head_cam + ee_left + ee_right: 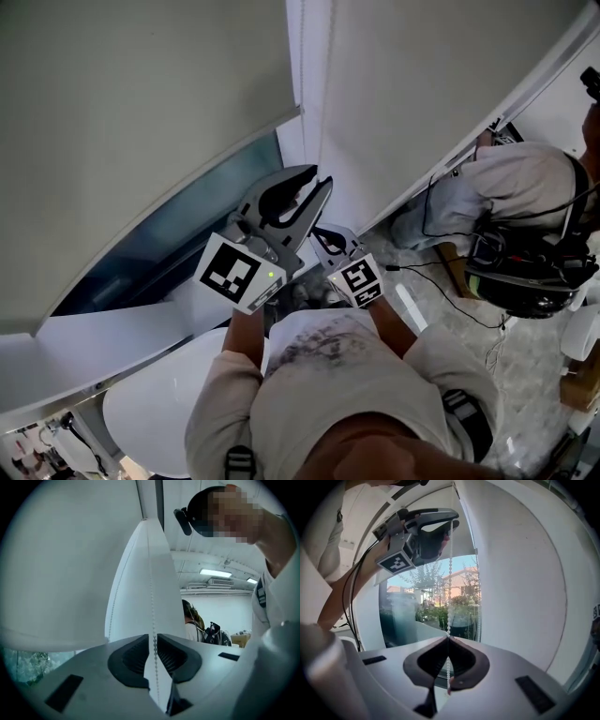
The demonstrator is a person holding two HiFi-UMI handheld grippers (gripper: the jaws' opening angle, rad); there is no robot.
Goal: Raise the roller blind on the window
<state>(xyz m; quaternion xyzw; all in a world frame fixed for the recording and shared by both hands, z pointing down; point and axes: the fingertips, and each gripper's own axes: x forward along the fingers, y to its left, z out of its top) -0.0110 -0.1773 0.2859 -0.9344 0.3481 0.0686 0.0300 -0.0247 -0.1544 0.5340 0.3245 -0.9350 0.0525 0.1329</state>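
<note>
Two hand-held grippers are on the bead chain [450, 573] of the roller blind [141, 112], one above the other. The left hand-held gripper [153, 638] has its jaws pressed together on the chain, and the beads run straight up from between its dark pads [127, 659]. The right hand-held gripper [448, 641] is pinching the same strand lower down. In its view the left one shows near the top of the picture, closed on the chain. A second strand [478, 618] of the loop hangs just beside, against the white fabric.

The blind ends partway down the window glass [159, 239], so a band of glass under it is uncovered, with trees and houses seen through it. Much of the window is covered, so I judge the task is not far along.

The step in hand seems to be the hand-over-hand pull on the chain. For the next move, I think one hand-held gripper should hold the strand while the other lets go, goes higher and pinches again. The pull should follow the line of the chain and not go sideways, otherwise the small beads may slip out of the pads. I cannot tell whether this strand is the one that raises the blind.
</note>
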